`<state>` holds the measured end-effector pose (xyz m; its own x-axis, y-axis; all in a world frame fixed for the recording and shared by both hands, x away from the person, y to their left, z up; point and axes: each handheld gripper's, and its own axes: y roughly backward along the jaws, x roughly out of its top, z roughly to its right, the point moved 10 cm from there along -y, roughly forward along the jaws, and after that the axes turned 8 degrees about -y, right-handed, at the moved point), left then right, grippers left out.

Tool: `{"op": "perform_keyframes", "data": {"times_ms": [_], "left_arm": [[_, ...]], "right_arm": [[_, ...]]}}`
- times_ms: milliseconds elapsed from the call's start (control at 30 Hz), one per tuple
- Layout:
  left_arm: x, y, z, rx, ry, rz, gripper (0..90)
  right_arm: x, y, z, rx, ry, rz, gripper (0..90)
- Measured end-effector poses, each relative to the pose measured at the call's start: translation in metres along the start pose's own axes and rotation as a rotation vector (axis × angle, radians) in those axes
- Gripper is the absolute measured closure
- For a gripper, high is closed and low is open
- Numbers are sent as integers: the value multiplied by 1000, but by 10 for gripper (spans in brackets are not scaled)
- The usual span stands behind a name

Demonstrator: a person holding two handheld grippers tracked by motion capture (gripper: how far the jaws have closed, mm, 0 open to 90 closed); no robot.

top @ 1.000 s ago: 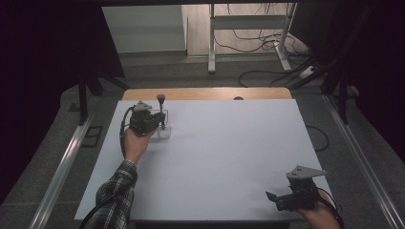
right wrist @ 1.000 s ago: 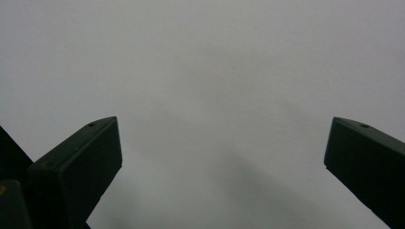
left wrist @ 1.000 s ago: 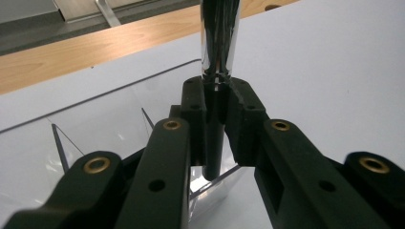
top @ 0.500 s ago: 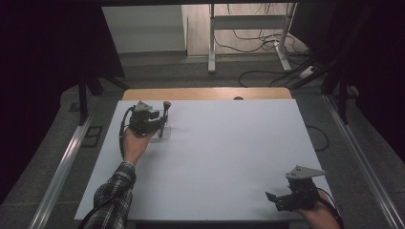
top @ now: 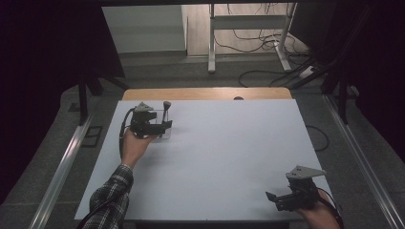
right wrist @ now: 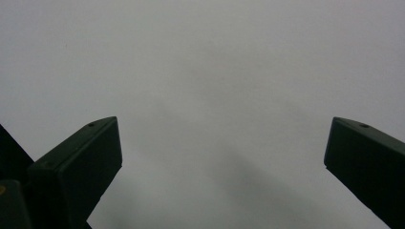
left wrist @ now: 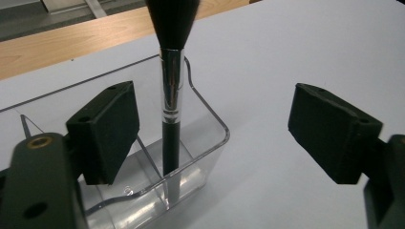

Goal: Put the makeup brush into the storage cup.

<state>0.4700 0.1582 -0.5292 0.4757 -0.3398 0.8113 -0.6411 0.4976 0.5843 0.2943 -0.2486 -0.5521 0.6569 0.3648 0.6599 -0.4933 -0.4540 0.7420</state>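
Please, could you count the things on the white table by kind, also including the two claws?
Makeup brush, standing upright in the organizer: 1
Clear plastic organizer: 1
Claws, left claw and right claw, both open: 2
Total: 4

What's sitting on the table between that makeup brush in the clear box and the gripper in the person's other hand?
Nothing. In the high view, bare white table runs from the brush in its clear box to the right gripper; the right gripper view shows the same blank surface.
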Motion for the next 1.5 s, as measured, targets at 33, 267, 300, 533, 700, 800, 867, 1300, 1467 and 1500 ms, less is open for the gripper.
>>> {"op": "perform_keyframes", "data": {"times_ms": [33, 267, 300, 533, 700, 800, 867, 1300, 1467, 1500], "left_arm": [[0, 0, 1, -10, 0, 4, 152], [-1, 6, 8, -30, -30, -4, 80], [-1, 7, 10, -33, -28, -5, 78], [-4, 9, 17, -48, -47, -15, 66], [-5, 10, 21, -66, -40, -10, 58], [-6, 11, 23, -69, -48, -11, 49], [-6, 12, 25, -70, -54, -10, 45], [-8, 20, 40, -102, -79, -7, 41], [-8, 22, 46, -120, -74, 0, 26], [-7, 23, 47, -124, -78, 1, 22]], "right_arm": [[0, 0, 0, 0, 0, -1, 0], [0, 0, 0, -1, 1, -6, 0], [-1, 0, 0, -1, 0, -6, 0], [0, 0, 0, -2, 0, -5, 0], [0, 0, 0, -1, -1, -3, 0], [0, 0, 0, 1, -2, -1, 0], [0, 0, 0, 1, -3, -1, 0], [0, 2, 0, 10, -14, 6, 0], [0, 2, 0, 13, -12, 6, 0], [0, 2, 0, 13, -12, 6, 0]]}}
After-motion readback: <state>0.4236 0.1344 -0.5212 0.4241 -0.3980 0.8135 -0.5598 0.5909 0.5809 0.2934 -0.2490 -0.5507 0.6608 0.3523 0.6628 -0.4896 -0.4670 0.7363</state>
